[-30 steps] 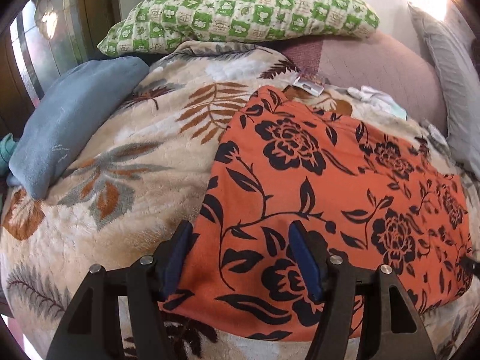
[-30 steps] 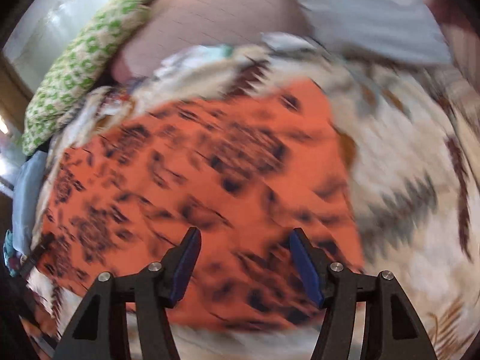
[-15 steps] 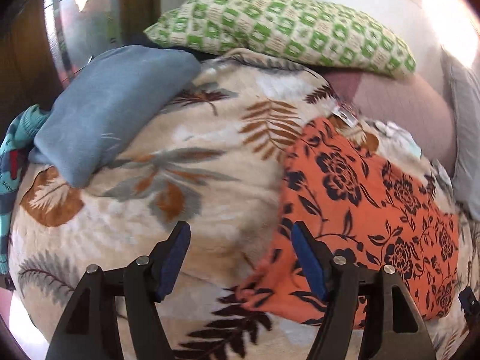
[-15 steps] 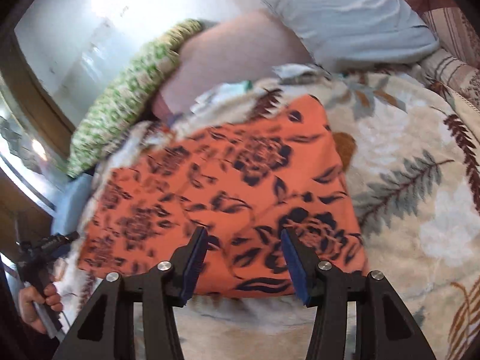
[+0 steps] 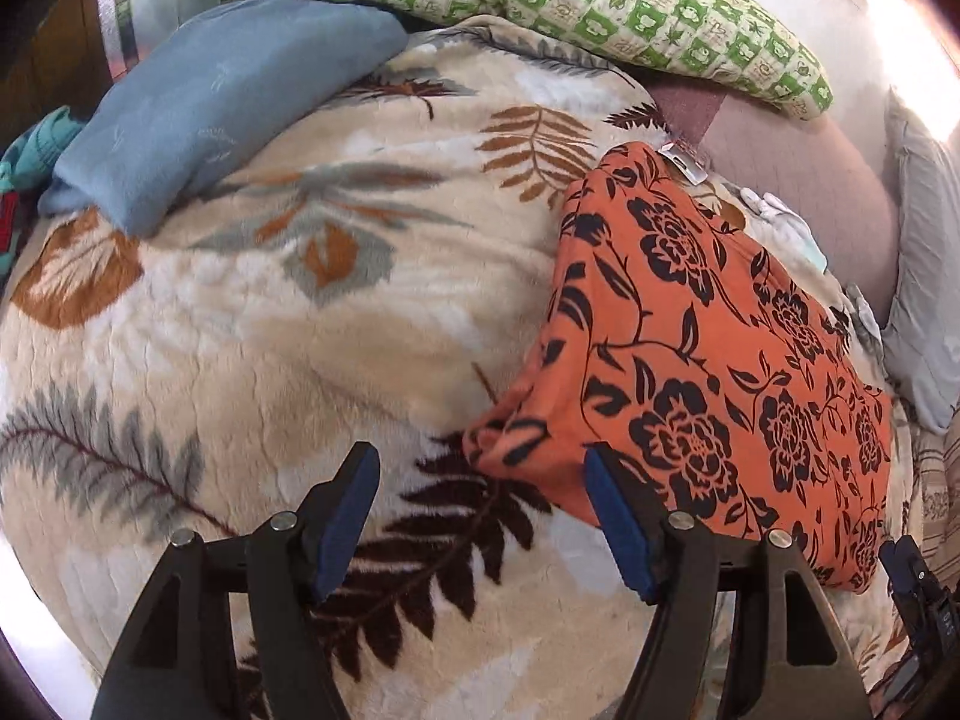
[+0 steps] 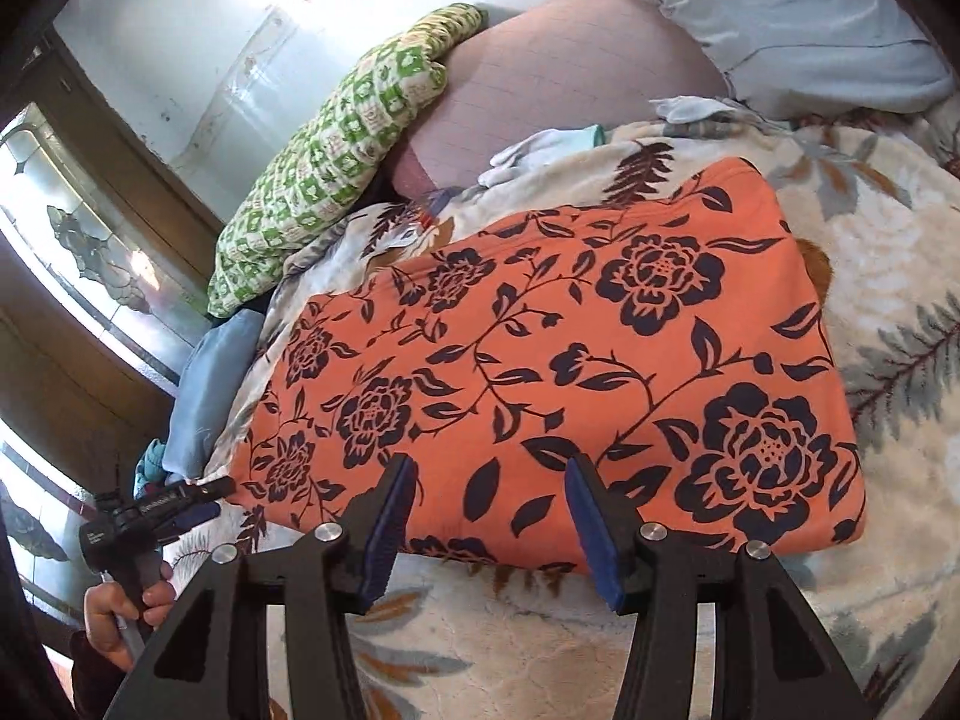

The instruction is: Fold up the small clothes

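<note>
Just then both my grippers stood apart with nothing between the pads. My left gripper (image 5: 483,519) hung over the blanket (image 5: 252,324), its jaws wide and just opened a little further, empty; the near corner of the orange cloth (image 5: 714,354) lay just past my right-hand pad (image 5: 618,531) and did not touch it. My right gripper (image 6: 489,531) had its jaws about half apart, having narrowed a moment before, and they held nothing. They hovered over the near edge of the cloth (image 6: 564,372), whose fabric showed in the gap; I could not tell whether the tips grazed it.

That cloth, orange with dark flowers and vines, lay folded flat in a rough rectangle on the bed. Its surface looked smooth, with a small bunched fold at the corner nearest my left jaws.

Around it spread the cream blanket printed with brown and grey leaves. Beyond the blanket, in the left view, a blue pillow (image 5: 222,96) lay at the far left and a green checked pillow (image 5: 576,6) lay across the top. A pink cushion (image 6: 558,72) sat behind the cloth, with a grey pillow (image 6: 798,18) beside it. Some pale small clothes (image 6: 552,150) lay between cushion and cloth.

In the right view, a hand (image 6: 123,618) at the lower left gripped the handle of my left gripper (image 6: 153,513), beside a patterned glass door (image 6: 90,252).
</note>
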The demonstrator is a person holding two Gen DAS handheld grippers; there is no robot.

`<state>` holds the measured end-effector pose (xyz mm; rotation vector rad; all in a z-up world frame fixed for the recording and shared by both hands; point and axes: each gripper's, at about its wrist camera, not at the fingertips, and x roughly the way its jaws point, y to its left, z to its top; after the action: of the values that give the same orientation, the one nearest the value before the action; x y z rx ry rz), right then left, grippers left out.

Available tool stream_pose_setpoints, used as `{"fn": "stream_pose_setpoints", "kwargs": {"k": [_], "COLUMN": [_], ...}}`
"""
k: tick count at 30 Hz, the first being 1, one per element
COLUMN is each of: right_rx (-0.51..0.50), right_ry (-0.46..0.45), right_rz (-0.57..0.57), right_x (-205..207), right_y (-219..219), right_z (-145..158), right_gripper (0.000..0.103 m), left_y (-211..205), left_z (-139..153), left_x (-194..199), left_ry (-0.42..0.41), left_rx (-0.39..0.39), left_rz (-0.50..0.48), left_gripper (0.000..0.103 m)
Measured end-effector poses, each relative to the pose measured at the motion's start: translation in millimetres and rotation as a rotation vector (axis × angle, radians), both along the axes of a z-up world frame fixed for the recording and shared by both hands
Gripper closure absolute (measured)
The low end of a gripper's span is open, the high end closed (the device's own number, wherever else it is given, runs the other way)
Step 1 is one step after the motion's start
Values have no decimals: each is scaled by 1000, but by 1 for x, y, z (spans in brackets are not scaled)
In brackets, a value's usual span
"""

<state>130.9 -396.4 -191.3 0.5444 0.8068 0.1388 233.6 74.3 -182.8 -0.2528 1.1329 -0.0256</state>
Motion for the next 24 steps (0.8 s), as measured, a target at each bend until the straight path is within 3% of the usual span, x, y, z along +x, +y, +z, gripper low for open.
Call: {"fn": "stream_pose_setpoints", "kwargs": {"k": [7,9,12,16,20,24], "right_rx": [-2,-4,-9,-21,-22,-23], "right_ry": [-3,-1,1,8,16,17], "right_rz": [-14,-15,-12,-7,-12,-38], "right_x": [-5,-3,0,3,4,2], "right_y": [-9,-9,-8,-7,-11,-17], "right_z": [4,4,3,0,-2,-2], "right_gripper": [47,47,47,47,47,47], "left_y": [-2,-7,-13,-19,-26,-31], "left_z": [-24,-21,-22,-25,-30,-32], "left_x": [-21,-18,-7,5,21,24], "left_ry": [44,11,1,-31,-37,-56], "left_rx": [-139,-148,-226,-228,-246,-263], "left_rz": [45,36,18,33,27,26], "left_gripper": [32,32,32,34,66,83]}}
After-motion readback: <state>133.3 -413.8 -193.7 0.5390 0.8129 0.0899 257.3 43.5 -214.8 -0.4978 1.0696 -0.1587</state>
